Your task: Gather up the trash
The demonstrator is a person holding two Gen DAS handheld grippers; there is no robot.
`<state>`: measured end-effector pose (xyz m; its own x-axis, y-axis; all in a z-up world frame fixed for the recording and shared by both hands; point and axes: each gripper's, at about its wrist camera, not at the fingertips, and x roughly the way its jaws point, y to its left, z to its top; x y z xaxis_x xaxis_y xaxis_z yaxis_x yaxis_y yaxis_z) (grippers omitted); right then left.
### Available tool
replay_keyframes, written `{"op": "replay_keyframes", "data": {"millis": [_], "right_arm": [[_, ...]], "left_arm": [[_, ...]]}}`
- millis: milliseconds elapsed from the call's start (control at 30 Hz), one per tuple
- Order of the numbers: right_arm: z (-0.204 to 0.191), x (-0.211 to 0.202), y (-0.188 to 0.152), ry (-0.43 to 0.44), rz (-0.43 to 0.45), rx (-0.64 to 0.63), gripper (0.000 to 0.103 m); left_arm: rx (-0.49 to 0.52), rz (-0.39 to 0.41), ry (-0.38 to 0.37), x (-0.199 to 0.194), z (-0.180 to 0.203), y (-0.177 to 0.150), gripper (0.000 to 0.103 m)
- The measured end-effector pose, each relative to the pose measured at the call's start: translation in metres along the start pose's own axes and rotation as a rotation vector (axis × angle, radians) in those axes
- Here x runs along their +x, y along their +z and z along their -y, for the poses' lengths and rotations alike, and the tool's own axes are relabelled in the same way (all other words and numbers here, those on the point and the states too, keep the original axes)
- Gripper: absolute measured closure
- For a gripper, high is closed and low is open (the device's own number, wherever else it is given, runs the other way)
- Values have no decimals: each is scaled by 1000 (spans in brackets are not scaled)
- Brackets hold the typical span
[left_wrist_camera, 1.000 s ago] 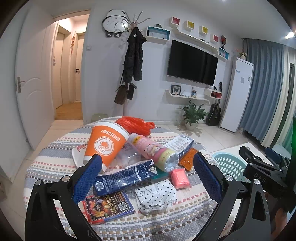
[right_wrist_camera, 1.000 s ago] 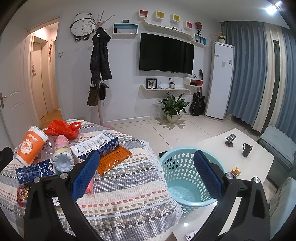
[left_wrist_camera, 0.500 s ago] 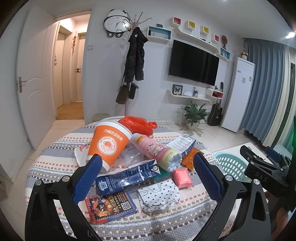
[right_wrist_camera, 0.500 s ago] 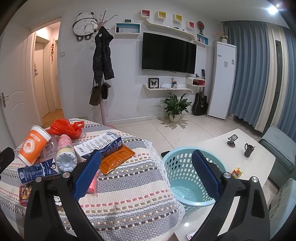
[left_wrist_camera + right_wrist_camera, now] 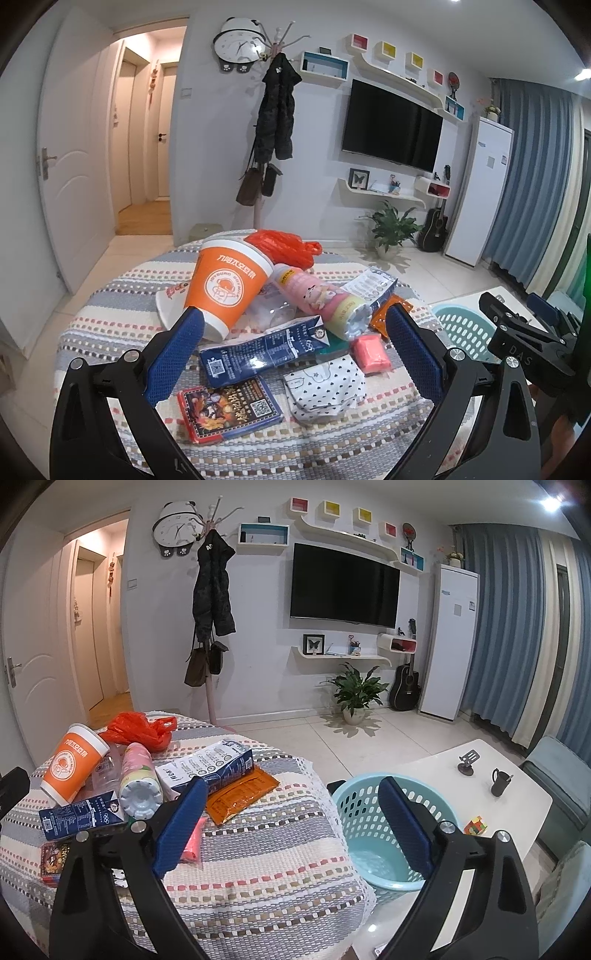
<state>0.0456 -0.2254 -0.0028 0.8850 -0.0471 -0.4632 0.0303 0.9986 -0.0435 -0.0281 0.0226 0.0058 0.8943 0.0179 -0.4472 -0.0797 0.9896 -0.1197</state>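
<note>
I've got my left tool (image 5: 291, 343) spread wide over the litter pile with nothing between its knobbly blue pads, and my right tool (image 5: 291, 823) gaping above the edge of the surface (image 5: 258, 878), a round top under a nubby woven cloth striped in grey, cream and pink; the right jaws have just been easing inward a touch, nothing between them. Here's the trash, all heaped on that cloth: a glossy orange paper cup (image 5: 227, 286) tipped on its side, a crumpled red plastic bag (image 5: 284, 247) behind it, a pink-labelled plastic bottle (image 5: 321, 301) lying with its ribbed base toward me, and a flattened dark blue carton (image 5: 258, 350) resting against both. Nearer my left tool sit a shiny red-edged card packet (image 5: 229, 410), a limp white wrapper dotted with small hearts (image 5: 325, 384) and a soft pink block (image 5: 369, 354). From the right I see a white-and-blue carton (image 5: 210, 764) lying on a flat orange foil sachet (image 5: 240, 797). The pale teal perforated plastic basket (image 5: 354, 805) stands on the floor just beside the surface, under my right tool.
</note>
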Motion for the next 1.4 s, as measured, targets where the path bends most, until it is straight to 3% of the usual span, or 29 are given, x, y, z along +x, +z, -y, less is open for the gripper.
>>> {"op": "replay_keyframes", "data": {"millis": [767, 900, 1033, 1167, 1400], "right_arm": [[-2, 2, -5, 4, -16, -9, 18], [-4, 5, -4, 3, -24, -20, 29], [-11, 11, -7, 13, -53, -49, 52], [-19, 15, -11, 59, -76, -57, 54], [-50, 22, -24, 176, -131, -94, 54]], "left_arm": [[-4, -9, 7, 2, 2, -3, 8], [-4, -8, 34, 1, -12, -2, 8], [-48, -16, 93, 3, -44, 0, 8], [-78, -50, 122, 4, -73, -4, 8], [-108, -188, 91, 16, -99, -35, 8]]}}
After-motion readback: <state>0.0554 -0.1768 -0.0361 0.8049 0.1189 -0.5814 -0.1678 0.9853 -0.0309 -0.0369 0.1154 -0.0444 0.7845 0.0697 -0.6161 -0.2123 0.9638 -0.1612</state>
